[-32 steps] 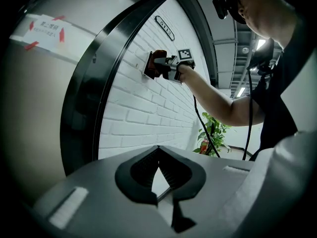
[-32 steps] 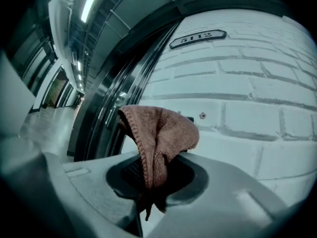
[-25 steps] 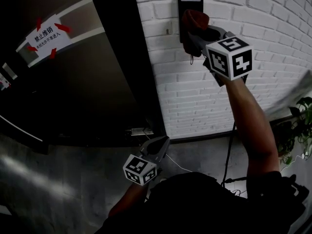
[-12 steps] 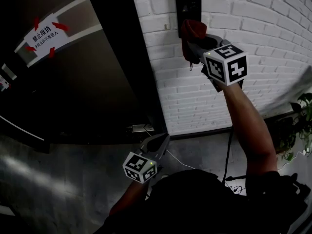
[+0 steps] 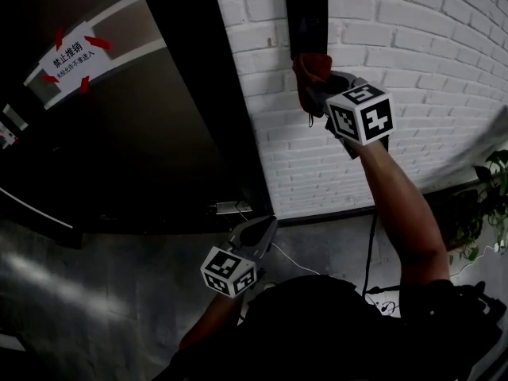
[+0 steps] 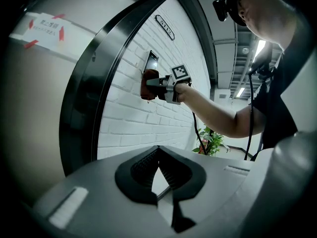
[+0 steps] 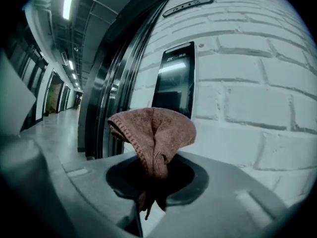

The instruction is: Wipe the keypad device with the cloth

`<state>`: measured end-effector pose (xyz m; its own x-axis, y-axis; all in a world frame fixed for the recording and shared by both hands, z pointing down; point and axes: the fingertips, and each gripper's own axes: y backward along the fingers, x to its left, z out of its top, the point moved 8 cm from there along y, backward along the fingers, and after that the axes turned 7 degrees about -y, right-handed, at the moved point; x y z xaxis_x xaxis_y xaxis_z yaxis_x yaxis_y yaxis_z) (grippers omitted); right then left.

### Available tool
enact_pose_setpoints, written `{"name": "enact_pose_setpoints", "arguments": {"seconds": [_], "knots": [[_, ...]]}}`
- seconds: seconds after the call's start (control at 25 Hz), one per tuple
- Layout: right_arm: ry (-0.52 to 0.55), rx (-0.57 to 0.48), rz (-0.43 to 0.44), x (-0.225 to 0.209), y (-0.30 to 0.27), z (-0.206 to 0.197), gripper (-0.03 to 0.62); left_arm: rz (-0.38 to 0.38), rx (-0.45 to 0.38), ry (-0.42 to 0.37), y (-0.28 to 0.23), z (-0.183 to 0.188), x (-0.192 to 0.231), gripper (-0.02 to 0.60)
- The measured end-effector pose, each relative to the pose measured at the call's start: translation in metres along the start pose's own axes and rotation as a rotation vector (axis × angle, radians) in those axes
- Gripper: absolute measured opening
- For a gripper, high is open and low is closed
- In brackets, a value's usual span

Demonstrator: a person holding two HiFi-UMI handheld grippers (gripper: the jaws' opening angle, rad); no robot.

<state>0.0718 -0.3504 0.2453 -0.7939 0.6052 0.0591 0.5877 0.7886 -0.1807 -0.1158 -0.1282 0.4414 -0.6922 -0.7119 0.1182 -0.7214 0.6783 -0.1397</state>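
On the white brick wall (image 5: 429, 94), just right of a dark door (image 5: 151, 157), hangs the black keypad device (image 5: 306, 18), upright at 12 o'clock in the head view. The right claw (image 5: 316, 86) is clenched on a reddish-brown cloth (image 5: 312, 66). In the right gripper view the cloth (image 7: 154, 130) bunches up out of the closed jaws, its top overlapping the device's lower end. The bunch sits at 6 o'clock of the device, against the wall. Whether it presses the device itself or the brick just under it cannot be told.

The right arm is raised and stretched nearly straight toward the wall, forearm bare, with the marker cube facing back at the head camera. The left arm is bent and held low near the body, and its left claw (image 5: 264, 230) points to about 1 o'clock, toward the foot of the door. Its jaws are closed on nothing, well apart from the device. A white sign (image 5: 75, 54) with red tape sits on the door at 10 o'clock.
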Motion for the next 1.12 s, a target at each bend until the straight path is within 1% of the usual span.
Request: {"name": "enact_pose_setpoints", "arguments": {"seconds": [0.24,0.4,0.48,0.6,0.76,0.96,1.04,1.12], "knots": [[0.003,0.004,0.007,0.002,0.003,-0.001,0.068,0.002,0.0,0.0,0.0,0.0,0.001,0.017],[0.027,-0.042,0.014,0.009,0.02,0.011,0.069,-0.002,0.001,-0.001,0.0,0.0,0.0,0.017],[0.045,-0.094,0.024,0.014,0.033,0.028,0.069,-0.003,0.002,-0.003,0.0,0.0,0.0,0.017],[0.097,-0.19,0.026,0.021,0.051,0.065,0.069,-0.001,-0.003,-0.013,0.0,0.0,0.001,0.017],[0.17,-0.282,-0.016,0.019,0.06,0.117,0.069,-0.003,-0.001,-0.017,0.0,0.0,0.001,0.017],[0.205,-0.338,-0.051,0.015,0.059,0.167,0.069,0.012,-0.006,-0.021,0.003,-0.002,0.002,0.017],[0.222,-0.356,-0.071,0.015,0.059,0.179,0.069,0.017,-0.009,-0.017,0.004,-0.002,0.002,0.017],[0.216,-0.363,-0.082,0.013,0.057,0.186,0.069,0.018,-0.009,-0.011,0.005,-0.002,0.002,0.017]]}}
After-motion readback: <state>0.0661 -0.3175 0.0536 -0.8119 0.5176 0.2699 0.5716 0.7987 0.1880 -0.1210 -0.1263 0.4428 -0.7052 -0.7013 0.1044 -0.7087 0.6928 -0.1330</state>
